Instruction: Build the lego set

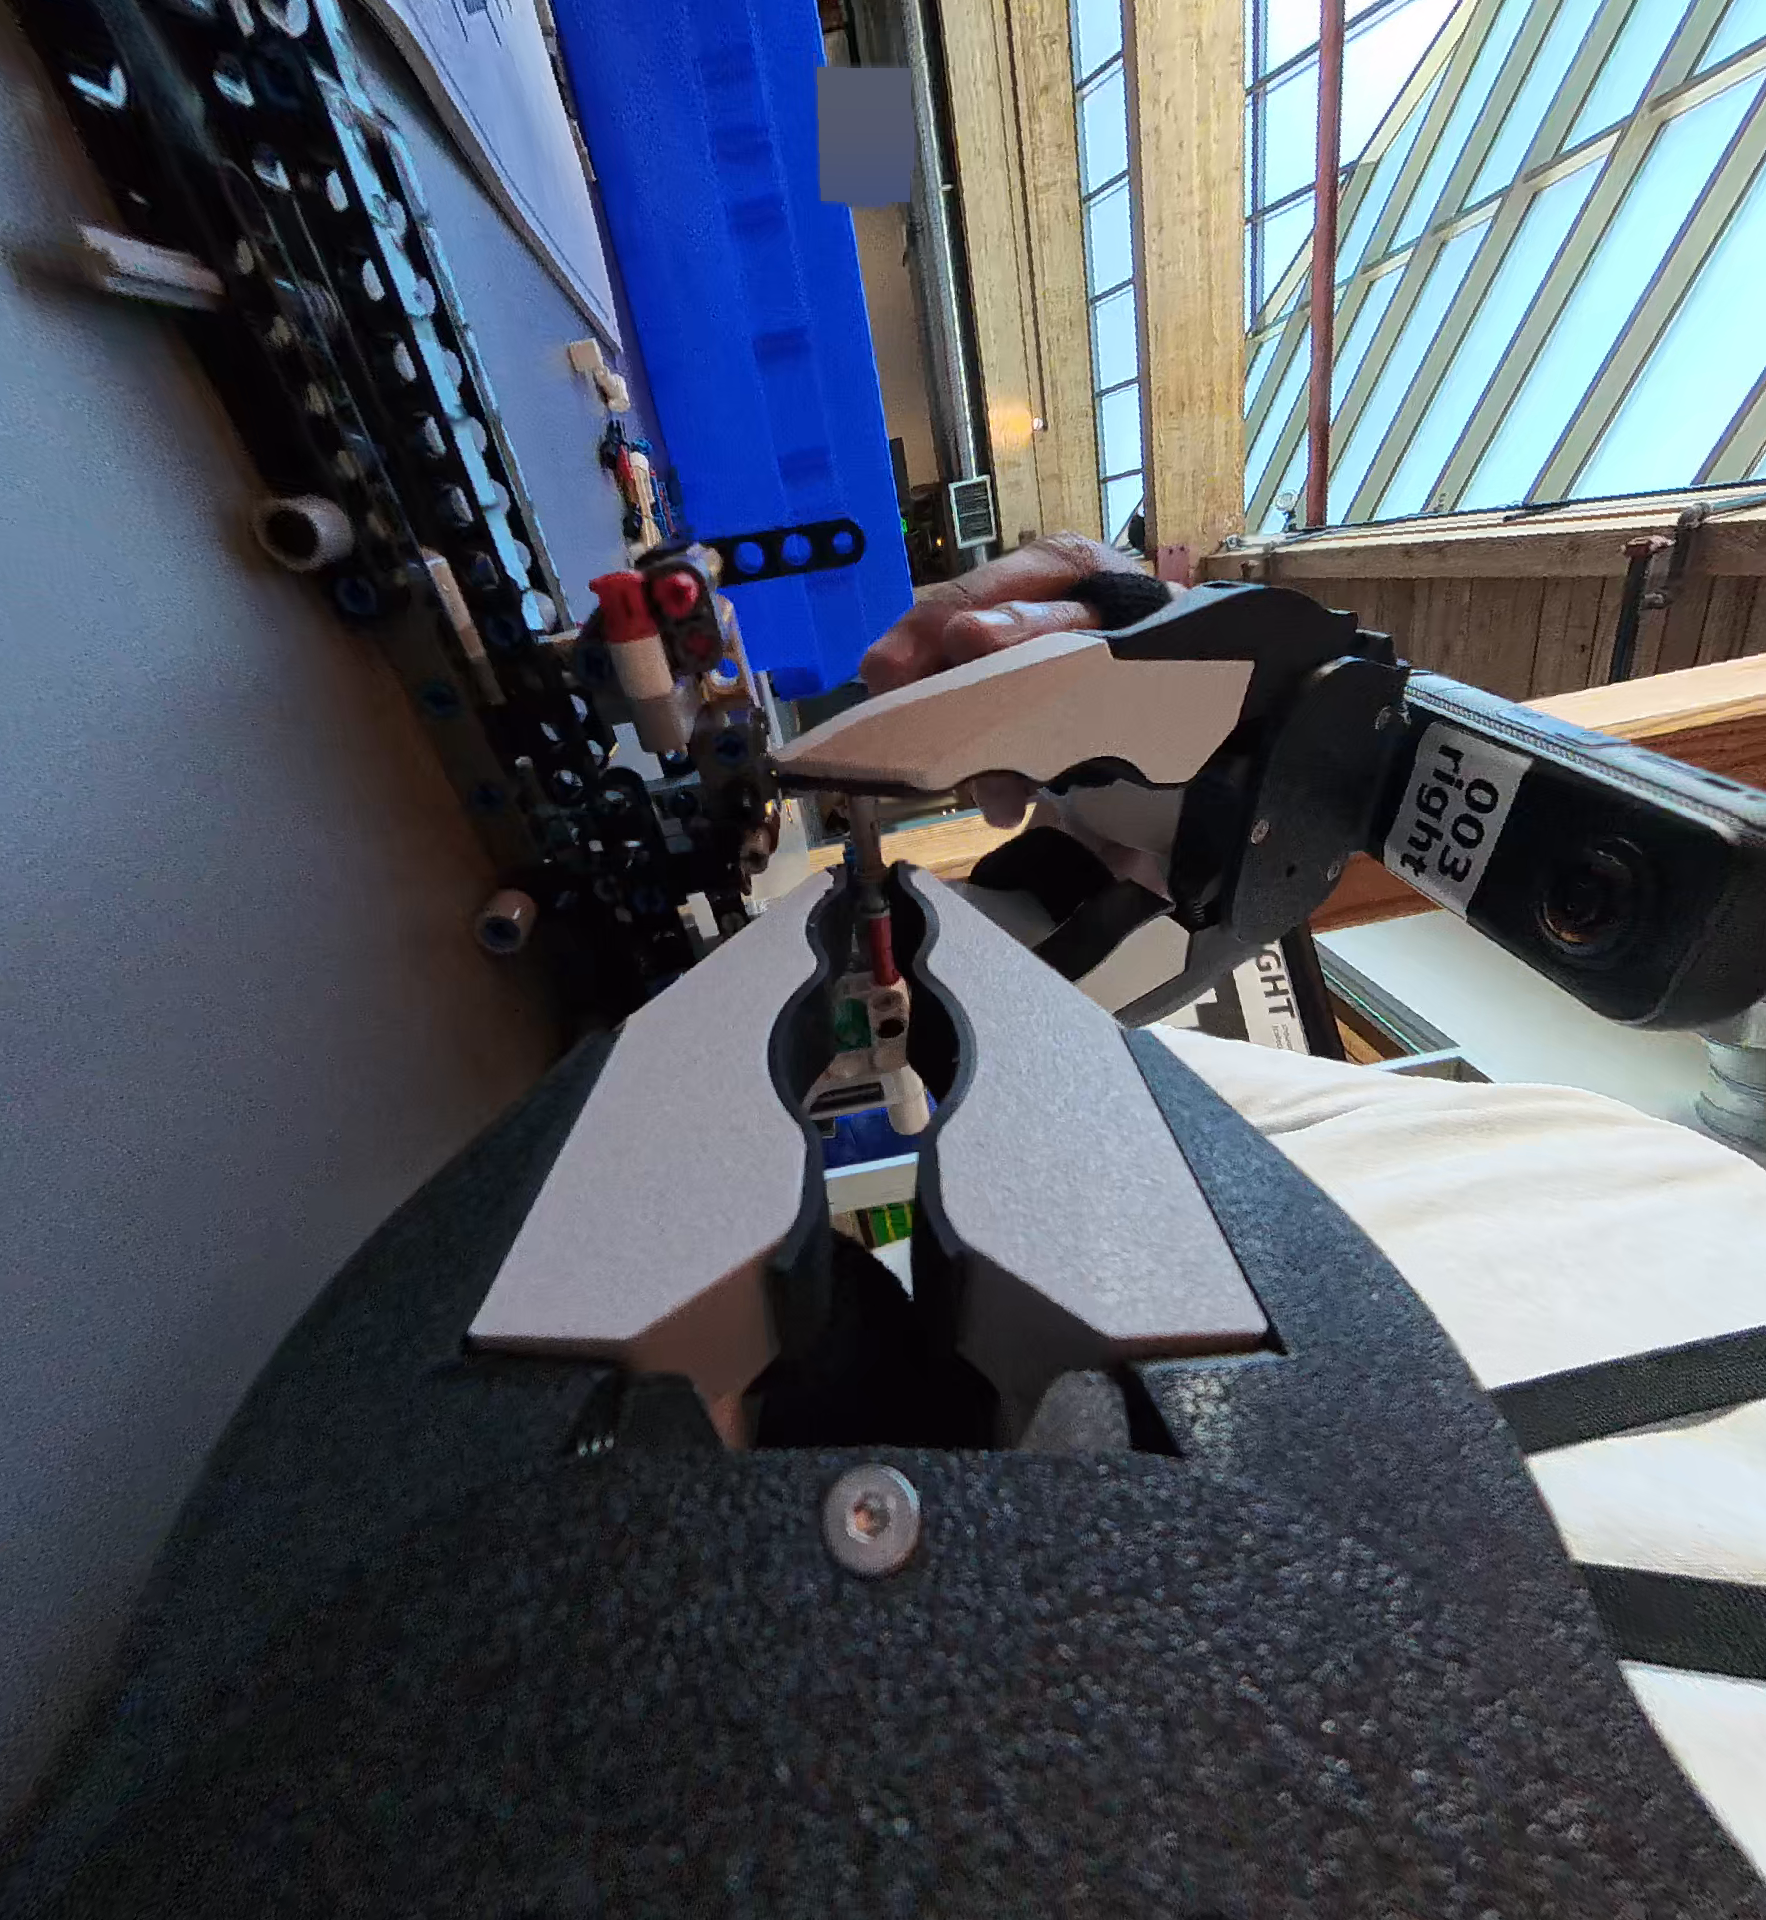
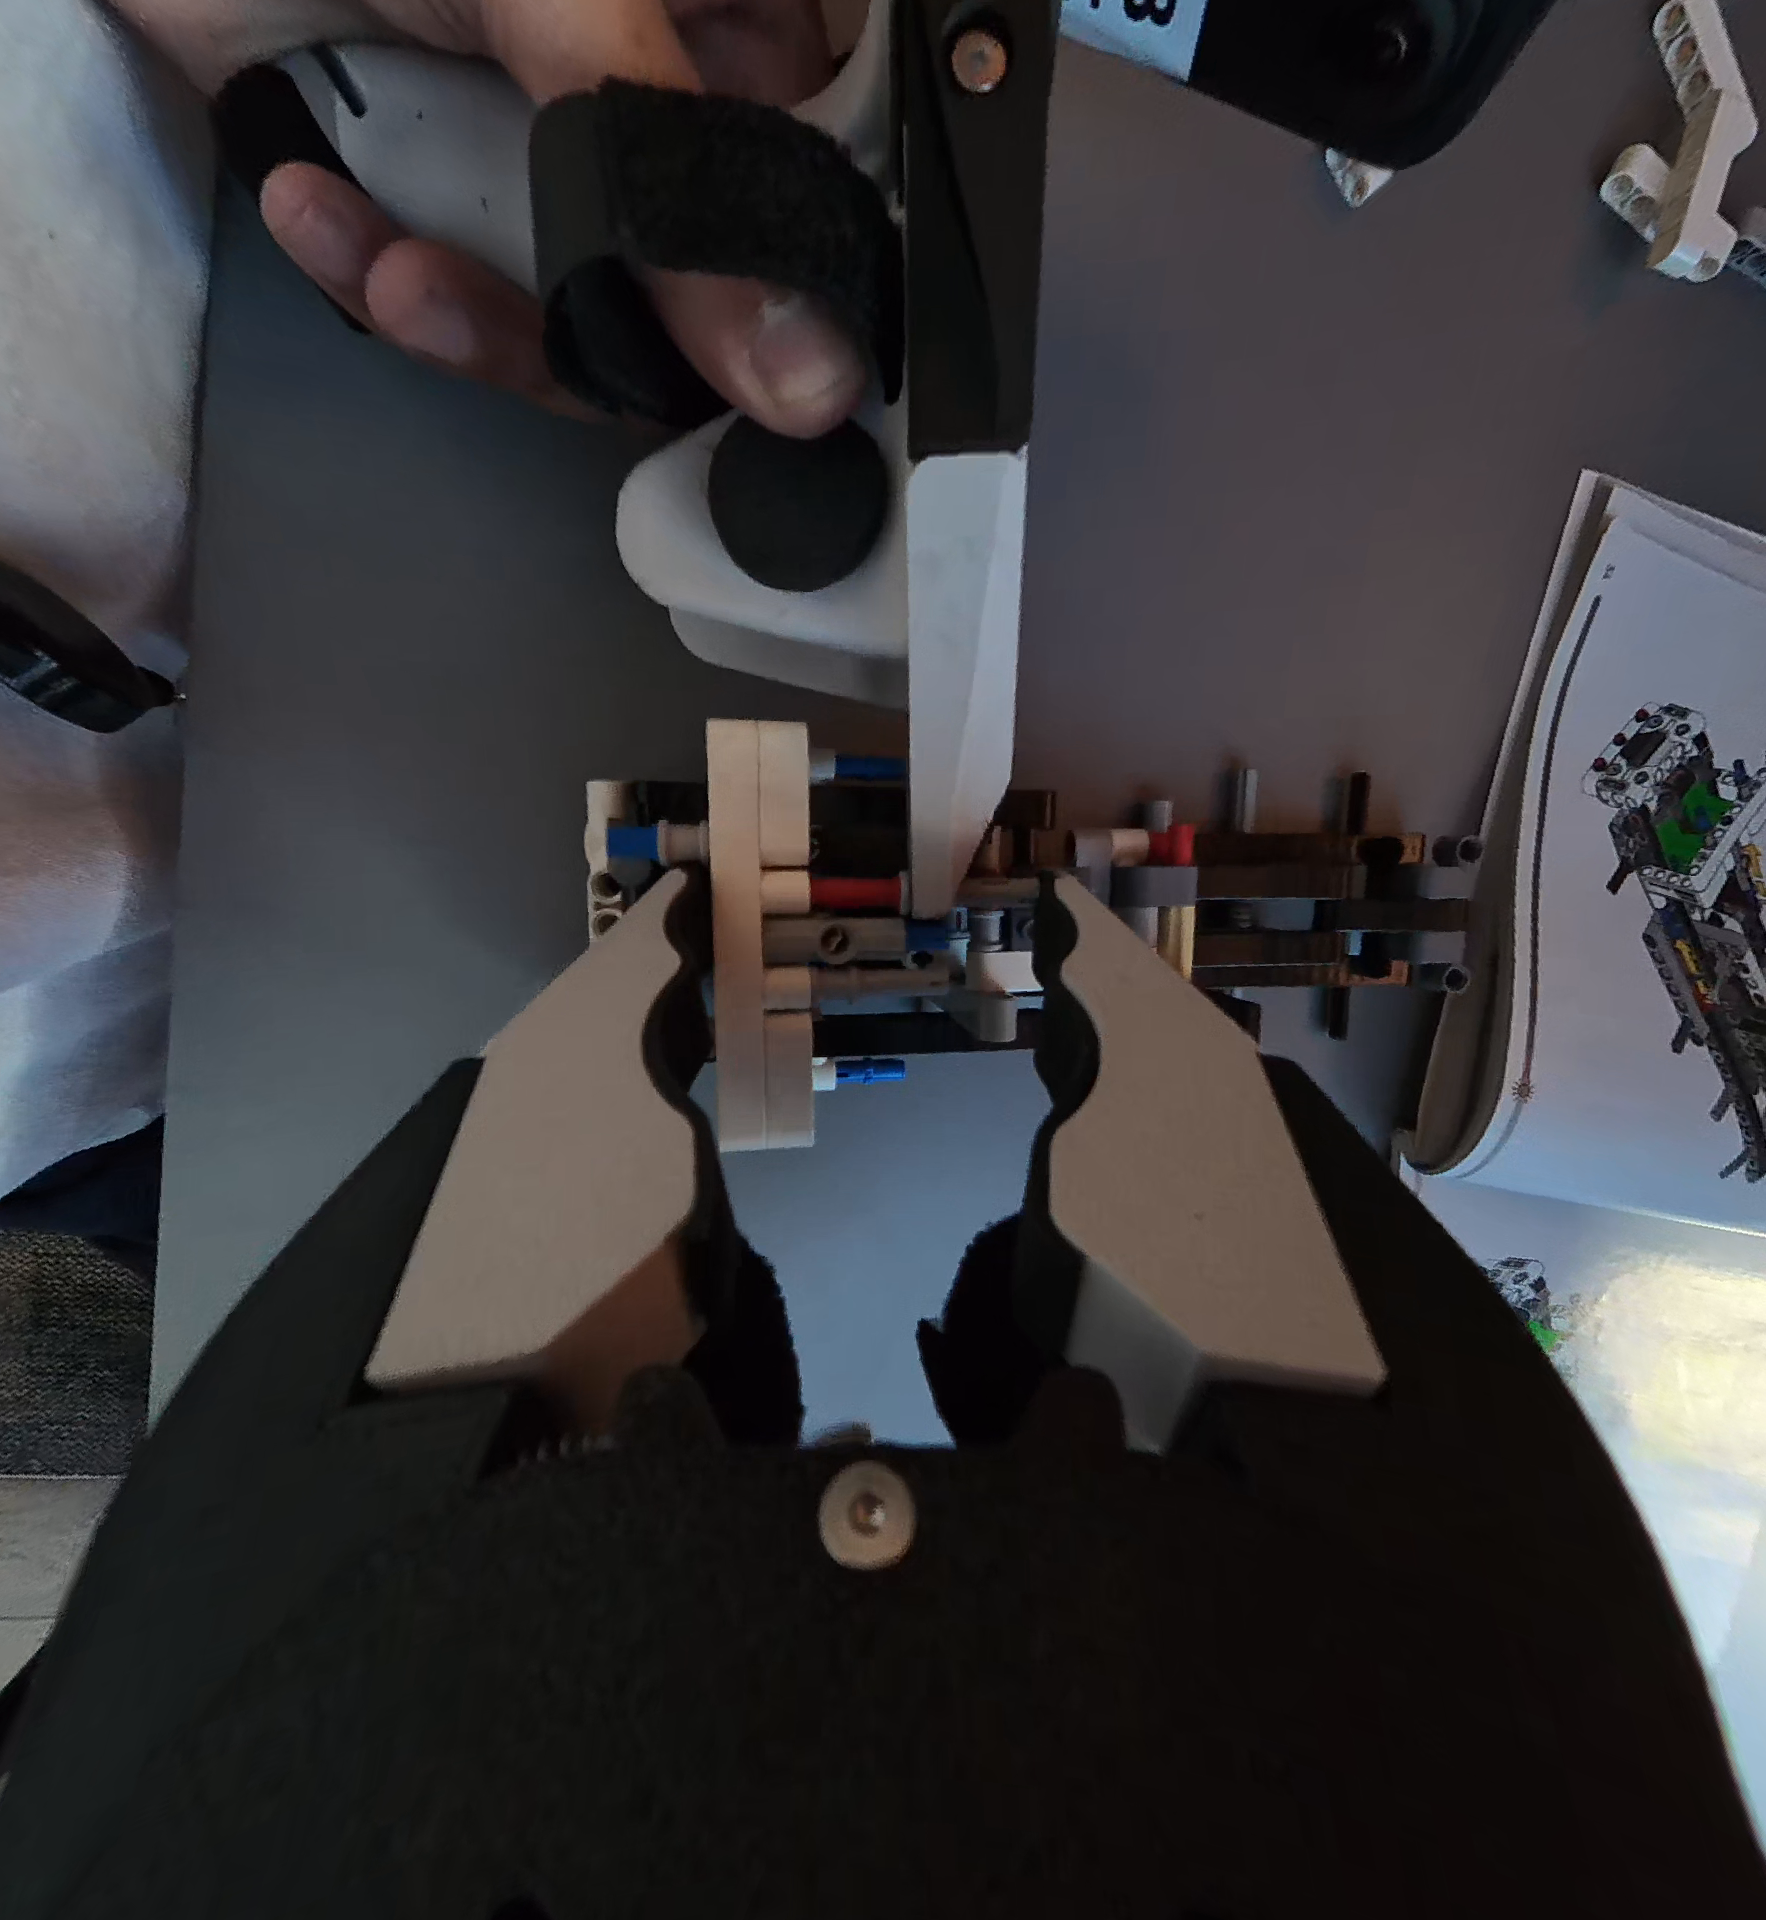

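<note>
The lego model [image 2: 1274, 883], a long black and grey beam frame with red, blue and tan pins, lies on the grey table [image 2: 391, 727]. At its near end sits a white rounded plate [image 2: 759, 935]. My left gripper [image 1: 871, 883] is shut on a small part of the model with a red axle [image 1: 879, 951]. It enters the right wrist view from above, one finger [image 2: 962, 644] edge-on. My right gripper [image 2: 863, 894] is open, its fingertips straddling the model between the white plate and a grey connector. In the left wrist view it [image 1: 775, 771] shows side-on at the model [image 1: 546, 644].
An open instruction booklet [image 2: 1637, 935] lies to the right of the model. A loose white lego piece [image 2: 1689, 135] and a grey beam lie at the far right. A blue bin [image 1: 744, 312] stands behind the model. A person's hand [image 2: 546, 270] holds the left gripper. The grippers are tip to tip, or close to it. Left tips and right tips are each some 25 cm from the loose white lego piece [image 2: 1689, 135].
</note>
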Demonstrator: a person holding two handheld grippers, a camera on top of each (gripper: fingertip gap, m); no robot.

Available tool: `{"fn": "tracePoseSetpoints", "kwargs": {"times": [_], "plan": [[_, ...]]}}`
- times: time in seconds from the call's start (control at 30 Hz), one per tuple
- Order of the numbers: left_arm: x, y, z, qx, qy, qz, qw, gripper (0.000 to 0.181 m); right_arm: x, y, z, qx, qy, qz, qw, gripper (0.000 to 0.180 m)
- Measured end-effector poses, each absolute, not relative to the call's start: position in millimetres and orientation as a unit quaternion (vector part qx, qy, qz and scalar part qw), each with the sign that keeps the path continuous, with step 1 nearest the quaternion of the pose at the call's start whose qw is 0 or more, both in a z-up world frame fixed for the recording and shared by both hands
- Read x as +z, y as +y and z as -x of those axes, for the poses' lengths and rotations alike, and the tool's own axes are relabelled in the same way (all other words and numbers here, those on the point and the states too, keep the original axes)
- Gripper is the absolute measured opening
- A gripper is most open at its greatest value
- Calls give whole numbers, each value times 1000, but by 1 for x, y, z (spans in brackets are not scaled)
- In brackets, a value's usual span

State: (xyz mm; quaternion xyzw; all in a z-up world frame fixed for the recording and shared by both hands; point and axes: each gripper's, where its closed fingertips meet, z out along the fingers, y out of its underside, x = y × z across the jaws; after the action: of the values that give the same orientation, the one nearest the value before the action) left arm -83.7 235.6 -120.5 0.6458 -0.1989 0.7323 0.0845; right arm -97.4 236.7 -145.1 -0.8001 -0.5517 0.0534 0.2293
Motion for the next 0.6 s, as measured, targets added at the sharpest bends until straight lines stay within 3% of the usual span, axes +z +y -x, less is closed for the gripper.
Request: {"fn": "tracePoseSetpoints", "kwargs": {"times": [0.03, 0.2, 0.6], "plan": [[-120, 235, 83, 733, -199, -643, 92, 3, -145, 236, 97, 54, -554, 799, 227, 60], [-118, 231, 83, 731, -235, -628, 128, 7, -145, 233, 96, 55, -570, 789, 225, 60], [-120, 238, 83, 676, -331, -650, 101, 2, -145, 233, 95, 38, -578, 782, 230, 59]]}}
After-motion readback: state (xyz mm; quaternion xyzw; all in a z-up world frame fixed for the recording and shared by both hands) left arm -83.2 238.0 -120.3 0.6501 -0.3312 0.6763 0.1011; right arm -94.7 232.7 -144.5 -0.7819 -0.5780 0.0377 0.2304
